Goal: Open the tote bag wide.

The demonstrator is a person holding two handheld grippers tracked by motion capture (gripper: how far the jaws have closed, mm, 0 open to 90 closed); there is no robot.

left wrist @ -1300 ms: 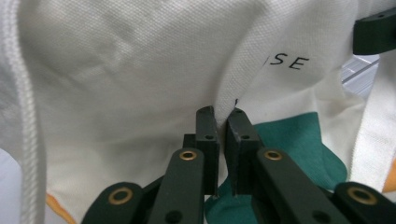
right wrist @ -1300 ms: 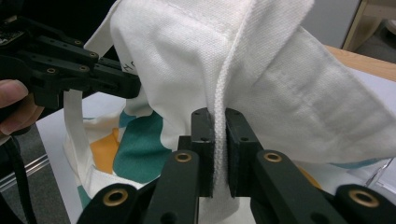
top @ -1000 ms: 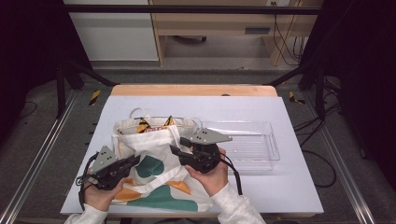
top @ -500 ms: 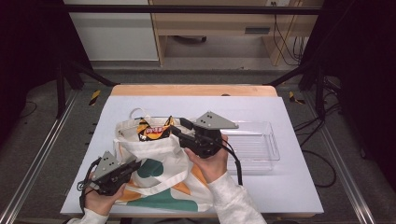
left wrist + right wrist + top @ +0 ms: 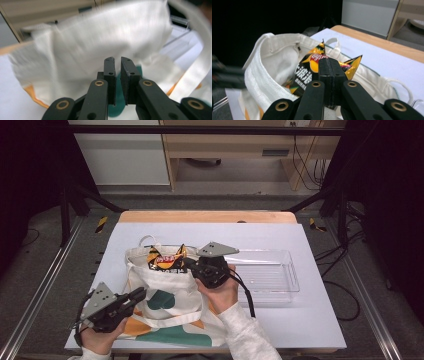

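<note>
High view: a white-covered table (image 5: 320, 320) bears a cream tote bag (image 5: 165, 295) printed with teal and orange shapes, lying at about 7 o'clock from the table's centre; a clear plastic tray (image 5: 270, 275) lies just beside the bag at its 3 o'clock. A snack packet (image 5: 167, 260), orange, yellow and black, stands in the bag's open mouth at the bag's 12 o'clock edge, its upper part above the rim. The right gripper (image 5: 192, 265), held in a hand (image 5: 222, 287) with a pale sleeve, points toward 9 o'clock and meets the packet at the bag's mouth; its jaws have just been closing, with the packet's edge between them. The left gripper (image 5: 137, 295), in the other hand (image 5: 100, 335) at the table's 7 o'clock corner, points toward 2 o'clock over the bag's near left side; its jaws have just been opening slightly.

Right gripper view: the right gripper (image 5: 329, 62) shows its two black jaws pressed together, clamped on the crimped top of the snack packet (image 5: 312, 65); the packet rises from inside the tote bag (image 5: 267, 75), whose thick rim curves round it from 9 o'clock to 5 o'clock; a strap loop (image 5: 334, 46) lies at 12 o'clock of the packet on the table (image 5: 392, 65).

Left gripper view: the left gripper (image 5: 118, 60) shows jaws a narrow slit apart, with nothing seen gripped between them; the blurred cream cloth of the tote bag (image 5: 87, 50) lies beyond the tips; a strap (image 5: 197, 65) runs down at 3 o'clock.
</note>
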